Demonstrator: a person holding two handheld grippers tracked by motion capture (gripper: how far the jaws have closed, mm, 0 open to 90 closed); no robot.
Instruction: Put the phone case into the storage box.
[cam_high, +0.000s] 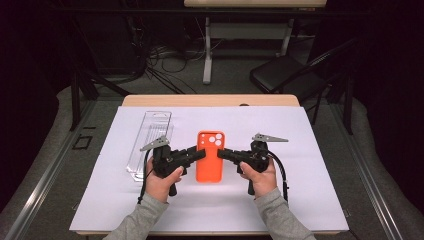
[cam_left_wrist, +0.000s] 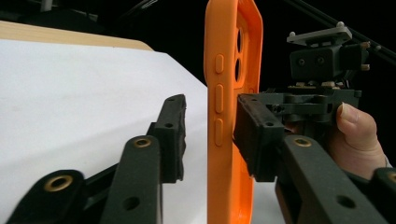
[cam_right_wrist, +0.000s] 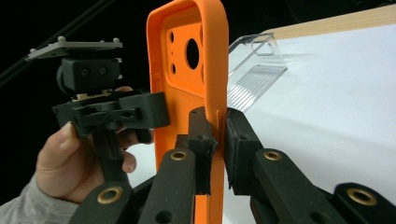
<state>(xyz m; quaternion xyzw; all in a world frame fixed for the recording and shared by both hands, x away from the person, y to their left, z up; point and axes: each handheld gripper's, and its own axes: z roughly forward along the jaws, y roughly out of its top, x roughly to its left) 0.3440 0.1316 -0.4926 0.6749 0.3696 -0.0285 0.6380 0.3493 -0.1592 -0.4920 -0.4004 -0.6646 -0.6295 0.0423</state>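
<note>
1. The orange phone case (cam_high: 209, 156) is a soft-looking, one-piece shell with rounded corners, a raised rim, and a cluster of round camera cut-outs at its far end. Three moulded side buttons run along the edge seen in the left gripper view (cam_left_wrist: 219, 100).
2. The case sits between the two claws, over the white sheet (cam_high: 300, 150) on the desk (cam_high: 210, 100). In both gripper views it stands on edge, upright, with the open cavity facing the right claw's side (cam_right_wrist: 187, 70).
3. Right claw (cam_high: 222, 153): its jaws are clenched on one long rim of the case, one jaw inside the cavity and one outside, both pads touching the orange wall (cam_right_wrist: 217, 140).
4. Left claw (cam_high: 201, 152): released. In its own view the buttoned rim of the case stands in the gap between the jaws; one jaw lies against or just beside the case, the other stands clearly apart from it.
5. Each claw is held by a hand, the left hand (cam_high: 161, 182) and the right hand (cam_high: 260, 176), with grey sleeves entering from the near edge. A grey three-cornered plate tops each claw.
6. Beyond the left claw, on its outer side, a clear plastic package (cam_high: 150, 142) lies flat on the white sheet, well apart from the case.
7. Past the desk, a dark folding chair (cam_high: 285, 75) and floor cables are visible.
</note>
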